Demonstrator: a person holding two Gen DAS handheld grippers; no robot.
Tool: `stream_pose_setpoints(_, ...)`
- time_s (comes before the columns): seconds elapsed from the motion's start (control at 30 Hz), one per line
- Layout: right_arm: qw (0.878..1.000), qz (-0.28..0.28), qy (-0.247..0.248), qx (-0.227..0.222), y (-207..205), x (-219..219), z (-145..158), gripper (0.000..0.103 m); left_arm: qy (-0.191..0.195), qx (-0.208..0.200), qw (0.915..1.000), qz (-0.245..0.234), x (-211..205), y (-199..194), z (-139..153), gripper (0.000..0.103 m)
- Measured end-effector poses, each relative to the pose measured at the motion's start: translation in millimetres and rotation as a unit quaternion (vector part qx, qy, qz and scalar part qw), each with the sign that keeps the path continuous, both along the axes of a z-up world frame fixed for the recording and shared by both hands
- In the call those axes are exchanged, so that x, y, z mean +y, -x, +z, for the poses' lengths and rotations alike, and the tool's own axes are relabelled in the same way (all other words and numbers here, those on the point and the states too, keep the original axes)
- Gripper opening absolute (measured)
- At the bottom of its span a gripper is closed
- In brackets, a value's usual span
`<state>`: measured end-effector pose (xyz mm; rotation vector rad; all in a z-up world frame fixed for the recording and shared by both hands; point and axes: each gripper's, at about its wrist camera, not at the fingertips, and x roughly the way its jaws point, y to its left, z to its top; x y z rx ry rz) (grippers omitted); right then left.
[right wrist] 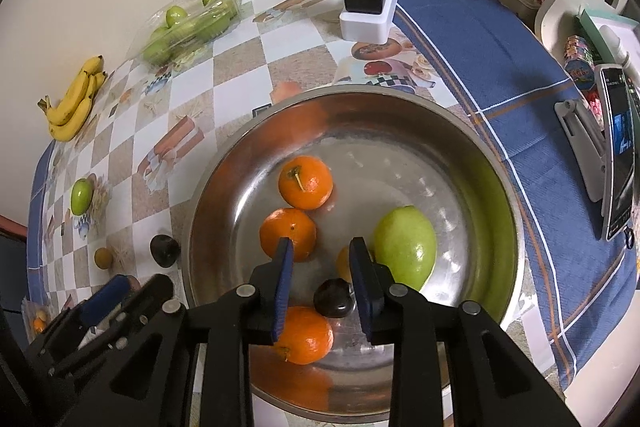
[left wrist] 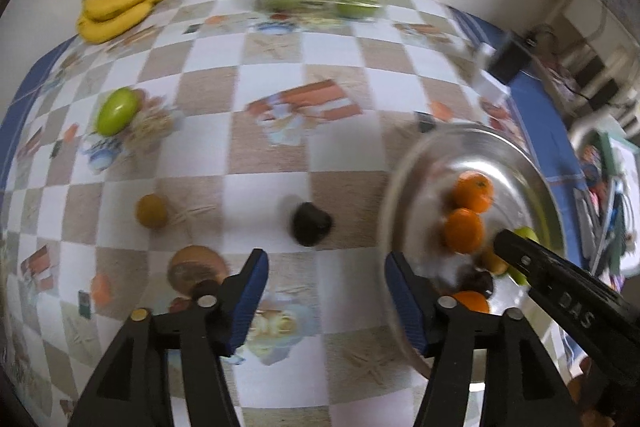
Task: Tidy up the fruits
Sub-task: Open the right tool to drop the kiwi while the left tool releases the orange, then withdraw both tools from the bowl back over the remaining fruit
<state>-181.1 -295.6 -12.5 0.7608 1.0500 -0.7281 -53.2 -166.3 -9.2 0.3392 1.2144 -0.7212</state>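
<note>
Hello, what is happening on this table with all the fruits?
A person with a gripper in each hand is sorting fruit into a metal bowl. It already holds three oranges, a green apple and a dark plum. The right gripper hangs over the bowl, empty. The left gripper is open over the tablecloth, near a dark fruit.

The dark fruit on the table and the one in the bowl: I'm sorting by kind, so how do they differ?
The dark fruit on the table lies on the checked cloth, alone; the dark fruit in the bowl sits in the steel bowl among oranges. The table one looks lumpier, the bowl one rounder. Both are small and near black.
</note>
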Motion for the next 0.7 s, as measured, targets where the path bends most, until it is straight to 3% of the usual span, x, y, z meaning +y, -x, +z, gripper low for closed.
stream_pose_setpoints(0.07,1.0,-0.001,0.002,0.009,-2.9,-0.1,-0.8,0.06,-0.008,-0.006,0.9997,0.021,4.9,-5.3,-0.3,0.077)
stream_pose_setpoints(0.1,1.0,-0.002,0.004,0.015,-4.0,-0.2,-1.4,0.063,-0.011,-0.011,0.9994,0.03,7.7,-8.3,-0.5,0.079)
stream_pose_setpoints(0.2,1.0,0.004,0.01,0.021,-6.9,0.9,-1.9,0.064,-0.017,-0.019,0.9982,0.055,15.3,-16.5,-1.4,0.089)
stream_pose_setpoints(0.27,1.0,0.009,0.014,0.022,-9.4,2.4,-2.1,0.073,-0.018,-0.022,0.9972,0.069,19.3,-20.9,-1.7,0.097)
stream_pose_setpoints(0.7,0.998,0.036,0.04,0.033,-19.0,10.4,-0.8,0.086,-0.029,-0.036,0.9886,0.143,42.7,-39.6,-1.5,0.103)
